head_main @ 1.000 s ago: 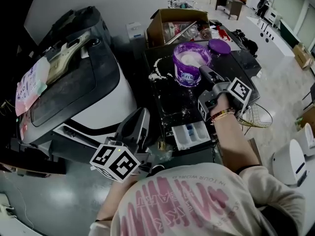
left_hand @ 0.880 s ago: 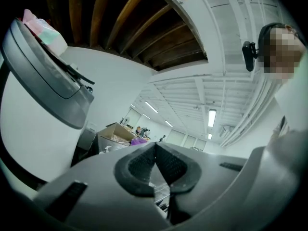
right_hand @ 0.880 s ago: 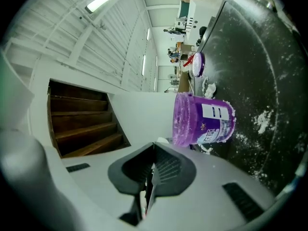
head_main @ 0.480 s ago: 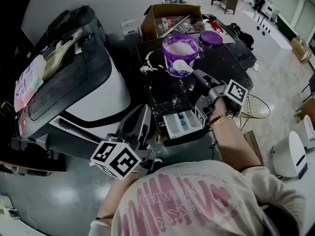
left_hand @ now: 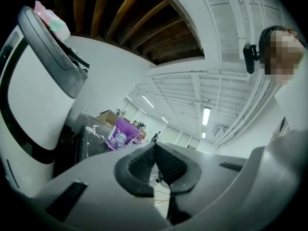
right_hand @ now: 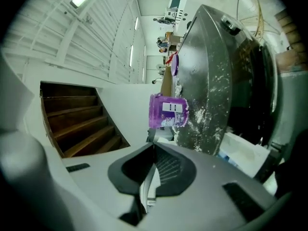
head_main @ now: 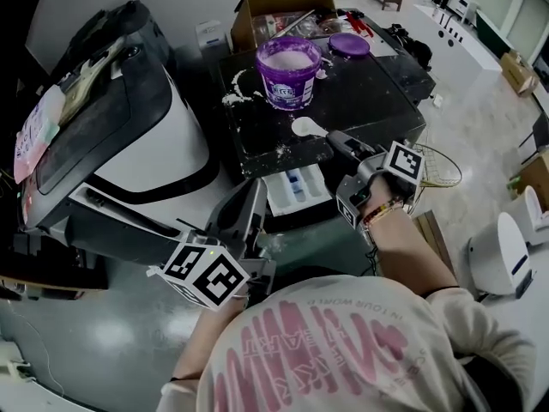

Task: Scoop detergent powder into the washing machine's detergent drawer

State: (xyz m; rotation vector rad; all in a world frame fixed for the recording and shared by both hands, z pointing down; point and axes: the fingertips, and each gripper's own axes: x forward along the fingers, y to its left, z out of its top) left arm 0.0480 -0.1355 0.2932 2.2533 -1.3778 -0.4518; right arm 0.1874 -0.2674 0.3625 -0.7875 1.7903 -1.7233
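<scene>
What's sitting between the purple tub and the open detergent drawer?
Head view: the white scoop, clamped in the right gripper, hangs over the powder-dusted black top between the purple tub and the detergent drawer.

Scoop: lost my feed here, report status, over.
Right hand-held gripper shut on scoop, between tub and open drawer. Left hand-held gripper shut, empty. Path clear.

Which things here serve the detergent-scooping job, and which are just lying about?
In use: scoop, held in the right hand-held gripper; purple detergent tub; detergent drawer.
Lying about: purple lid; cardboard box.
</scene>
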